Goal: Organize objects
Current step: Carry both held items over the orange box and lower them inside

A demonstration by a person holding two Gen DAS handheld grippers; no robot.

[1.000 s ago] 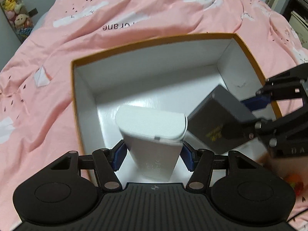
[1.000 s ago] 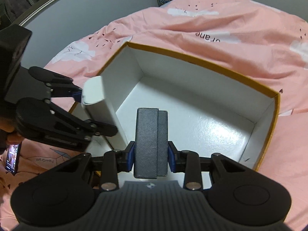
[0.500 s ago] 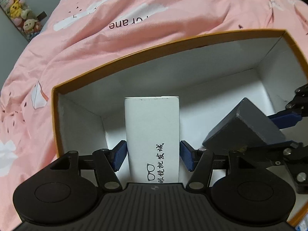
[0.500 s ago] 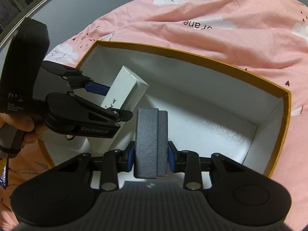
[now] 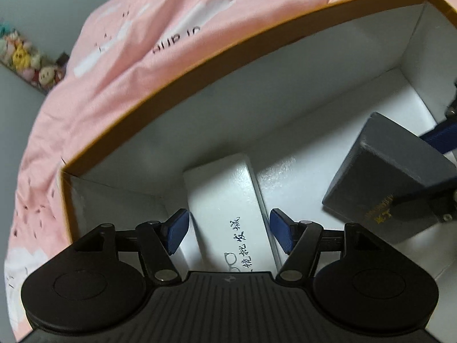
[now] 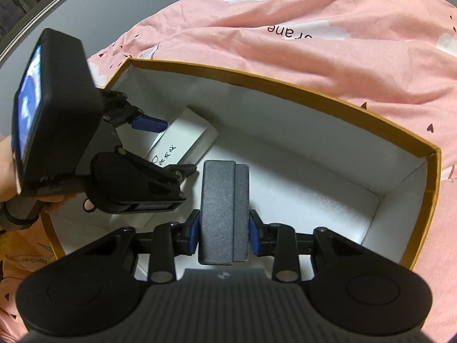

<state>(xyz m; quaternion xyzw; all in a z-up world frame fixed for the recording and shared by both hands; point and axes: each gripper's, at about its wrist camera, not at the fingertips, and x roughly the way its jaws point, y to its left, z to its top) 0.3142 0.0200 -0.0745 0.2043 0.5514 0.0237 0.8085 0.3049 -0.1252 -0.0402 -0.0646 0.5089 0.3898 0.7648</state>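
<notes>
A long white glasses box (image 5: 228, 208) with black writing lies on the floor of the open cardboard box (image 5: 200, 57), near its left corner. My left gripper (image 5: 230, 231) straddles it and its jaws are opening; the blue pads (image 5: 178, 230) stand clear of its sides. The white glasses box (image 6: 182, 143) also shows under the left gripper (image 6: 171, 145) in the right wrist view. My right gripper (image 6: 224, 233) is shut on a dark grey textured box (image 6: 224, 205), held just above the cardboard box (image 6: 285, 88) floor. That grey box (image 5: 394, 183) appears at the right in the left wrist view.
The cardboard box has orange-brown edges and white inner walls, and it rests on a pink quilt (image 6: 328, 28) with cloud prints. Its right half floor (image 6: 314, 194) is bare. A hand (image 6: 8, 177) holds the left gripper's handle. Plush toys (image 5: 25, 60) sit far left.
The white box went from held upright to lying flat on the cardboard box floor, and the left pads have spread away from it. Both grippers sank deeper into the cardboard box.
</notes>
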